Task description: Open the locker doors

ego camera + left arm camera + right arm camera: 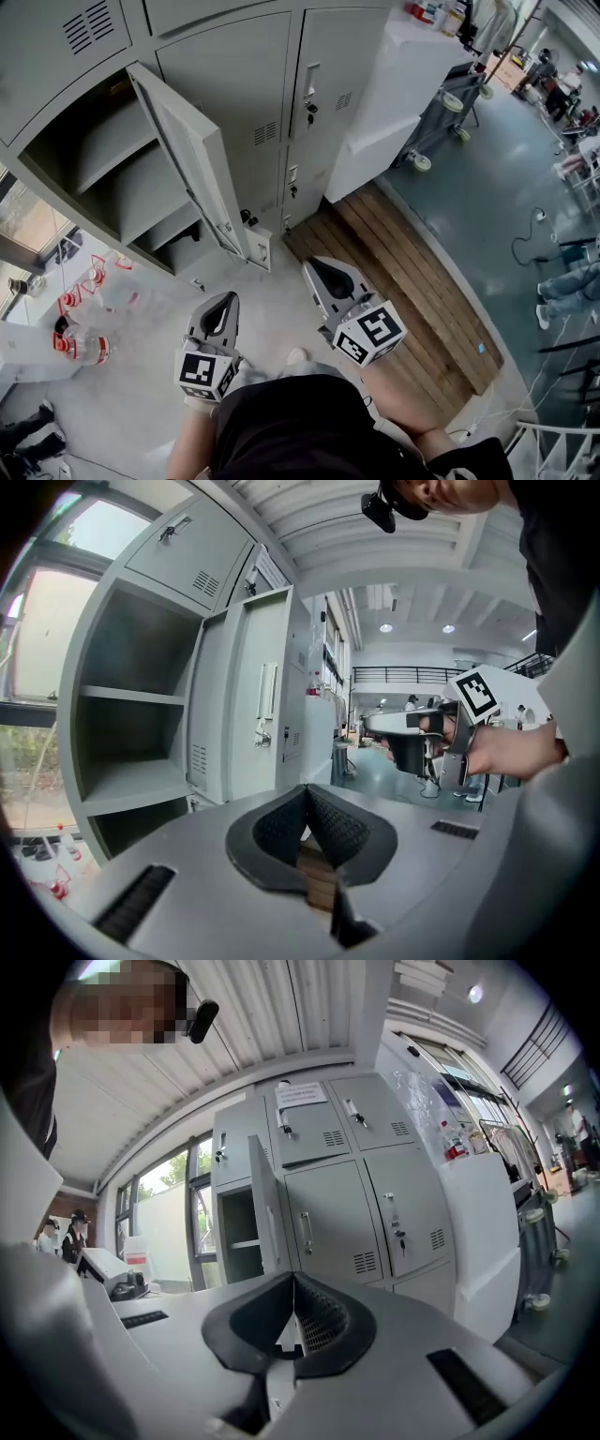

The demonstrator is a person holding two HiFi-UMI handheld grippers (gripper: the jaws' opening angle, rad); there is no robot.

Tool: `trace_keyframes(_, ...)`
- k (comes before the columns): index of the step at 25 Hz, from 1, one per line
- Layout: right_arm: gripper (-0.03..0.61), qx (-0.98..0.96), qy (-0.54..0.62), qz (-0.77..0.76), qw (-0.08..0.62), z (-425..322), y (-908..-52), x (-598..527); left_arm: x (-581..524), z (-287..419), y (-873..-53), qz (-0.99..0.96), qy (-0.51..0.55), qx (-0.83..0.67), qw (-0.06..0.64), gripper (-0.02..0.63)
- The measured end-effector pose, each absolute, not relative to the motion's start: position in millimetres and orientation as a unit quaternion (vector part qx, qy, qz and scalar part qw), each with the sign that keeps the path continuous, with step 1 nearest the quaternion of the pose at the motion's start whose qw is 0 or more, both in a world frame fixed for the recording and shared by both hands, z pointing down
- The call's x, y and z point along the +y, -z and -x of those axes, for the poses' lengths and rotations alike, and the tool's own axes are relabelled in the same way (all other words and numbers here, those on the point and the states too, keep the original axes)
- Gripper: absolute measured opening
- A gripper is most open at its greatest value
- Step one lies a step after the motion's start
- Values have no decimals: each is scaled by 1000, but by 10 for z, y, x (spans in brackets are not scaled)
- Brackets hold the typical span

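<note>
Plainly, left claw [225, 302] and right claw [317, 268] are closed, empty.

Matt grey metal lockers [234, 84] beside a slatted wood platform [403, 272].

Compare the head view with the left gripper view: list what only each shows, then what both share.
Only the head view: the marker cube of the left claw and a black cable on the floor. Only the left gripper view: ceiling lights and the person's head camera. Both: the open locker door, its shelves, and the shut right claw.
</note>
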State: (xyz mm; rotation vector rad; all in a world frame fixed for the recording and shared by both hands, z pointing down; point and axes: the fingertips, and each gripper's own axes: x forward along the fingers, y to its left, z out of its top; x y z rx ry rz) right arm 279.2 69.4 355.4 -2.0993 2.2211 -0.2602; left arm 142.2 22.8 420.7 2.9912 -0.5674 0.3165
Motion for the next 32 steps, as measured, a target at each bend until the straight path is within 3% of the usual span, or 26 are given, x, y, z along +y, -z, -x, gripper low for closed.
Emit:
trace_keyframes(17, 29, 645, 92, 759, 13, -2471, -3792, 1144, 262, -1478, -3927, -995, -81, -57, 20, 18)
trace_keyframes(32, 29, 637, 94, 765, 19, -2470, -3754, 1171, 211, -1411, -3992, -993, -93, -65, 14, 18)
